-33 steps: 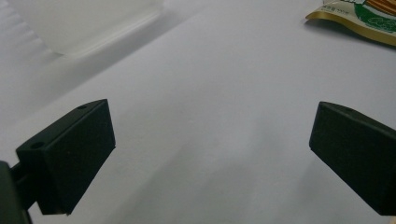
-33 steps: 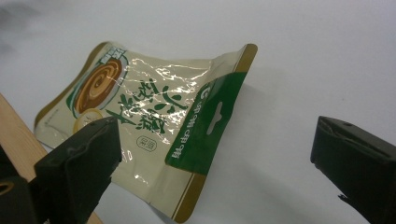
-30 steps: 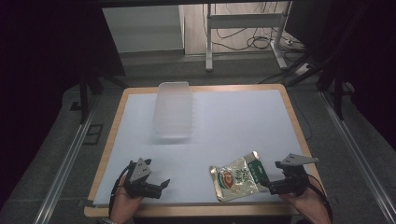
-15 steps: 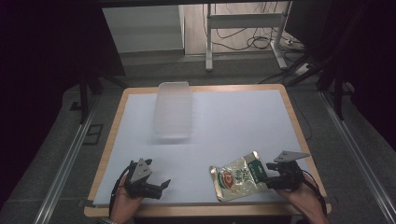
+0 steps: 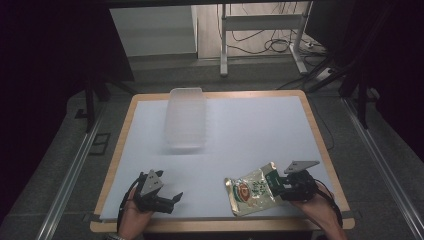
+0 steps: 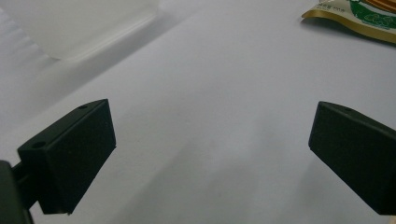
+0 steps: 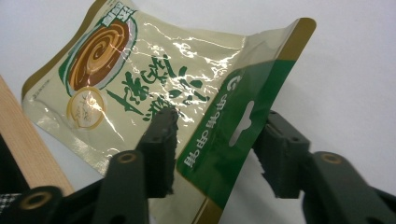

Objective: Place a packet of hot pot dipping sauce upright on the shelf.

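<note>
On the near right part of the white table point(image 5: 250, 135), a glossy snack packet point(image 5: 252, 191) lies with its green header end lifted toward the right gripper point(image 5: 284, 189). Packet face: gold border, brown swirl picture, green lettering; it sits close to the wooden front edge of the table.

Right gripper, held in the person's right hand point(image 5: 315, 202): in the right gripper view the green header strip of the packet point(image 7: 154, 88) stands between the two black jaws. One jaw lies over the printed face, the other sits behind the header near its hang hole. Jaws have just been closing around that end. A gap still shows on each side of the film, so contact of the pads is not confirmed; I cannot tell if the grip is firm. The header end is raised off the table, the far end rests on it.

Left gripper point(image 5: 169, 201), in the left hand point(image 5: 134, 212) at the near left of the table: jaws spread wide, nothing between them, only bare table surface beneath. A corner of the packet point(image 6: 359, 18) shows well off to its upper right.

Clear plastic box point(image 5: 186, 117) sits toward the far left-centre of the table, well apart from both grippers and the packet.
</note>
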